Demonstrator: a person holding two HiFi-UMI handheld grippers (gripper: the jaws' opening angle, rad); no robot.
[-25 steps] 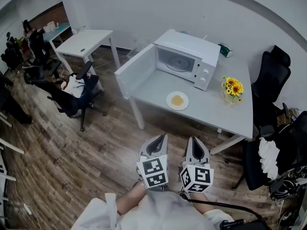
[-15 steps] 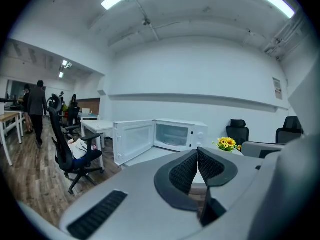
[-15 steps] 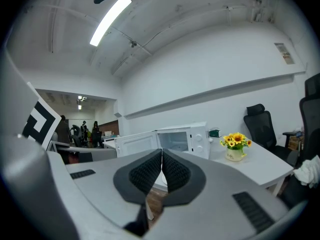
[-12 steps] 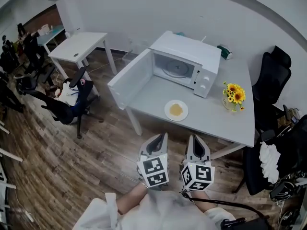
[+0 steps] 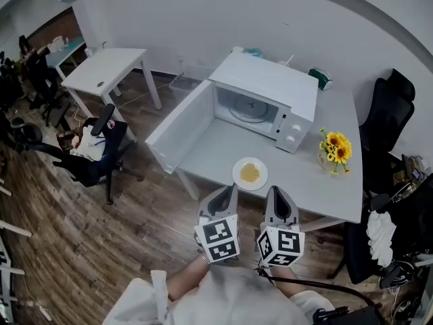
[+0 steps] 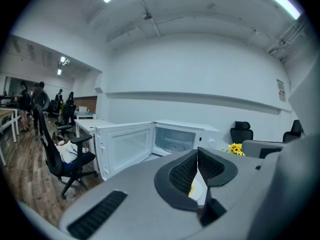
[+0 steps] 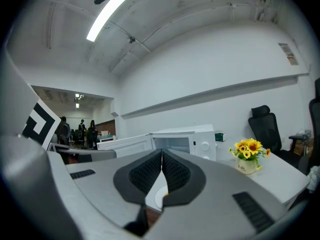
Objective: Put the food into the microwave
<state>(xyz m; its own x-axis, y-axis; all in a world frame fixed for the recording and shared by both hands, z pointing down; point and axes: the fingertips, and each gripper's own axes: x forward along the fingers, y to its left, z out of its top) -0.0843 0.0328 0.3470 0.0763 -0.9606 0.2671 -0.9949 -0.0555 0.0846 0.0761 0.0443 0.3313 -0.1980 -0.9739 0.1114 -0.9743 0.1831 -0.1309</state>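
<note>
Your left hand-held gripper and right hand-held gripper are both pinched closed and empty, near the desk edge. The plate of food sits on the desk before the open microwave.

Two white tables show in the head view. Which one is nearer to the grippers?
The large table holding the open microwave, plate of food and sunflowers. The small table stands farther off at upper left.

The floor is brown wood planks with a faint sheen. The surface looks smooth, matt grey. The microwave has a smooth white shell. The left tool and right tool are matt grey plastic with black ribbed pads.
</note>
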